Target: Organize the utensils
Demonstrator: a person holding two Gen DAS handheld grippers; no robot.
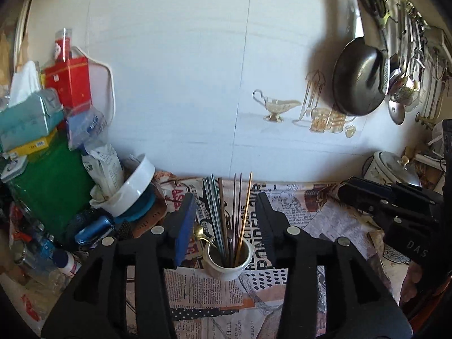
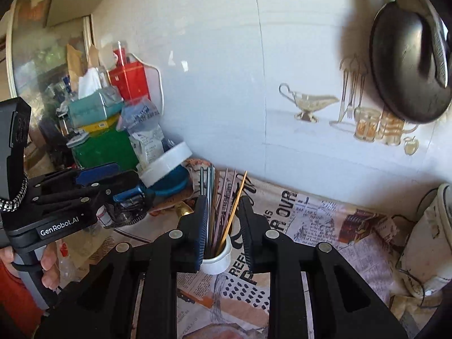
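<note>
A small white ceramic cup [image 1: 228, 262] stands on the newspaper-covered counter and holds several upright chopsticks [image 1: 226, 212], one golden [image 1: 245, 212], and a gold spoon [image 1: 199, 233] leaning at its rim. My left gripper [image 1: 226, 214] is open, its fingers on either side of the chopsticks above the cup, holding nothing. The cup also shows in the right wrist view [image 2: 216, 258]. My right gripper [image 2: 223, 220] is open too, straddling the same chopsticks [image 2: 223, 212], empty. The left gripper's body shows at the left of that view [image 2: 70, 197].
A cluttered pile stands at the left: tissue box [image 1: 28, 118], red tin [image 1: 70, 82], green box [image 1: 48, 183], tilted white bowl [image 1: 132, 186]. A black pan [image 1: 358, 79] hangs on the tiled wall at right. A white cooker [image 2: 429, 240] sits at right. Newspaper [image 1: 226, 305] covers the counter.
</note>
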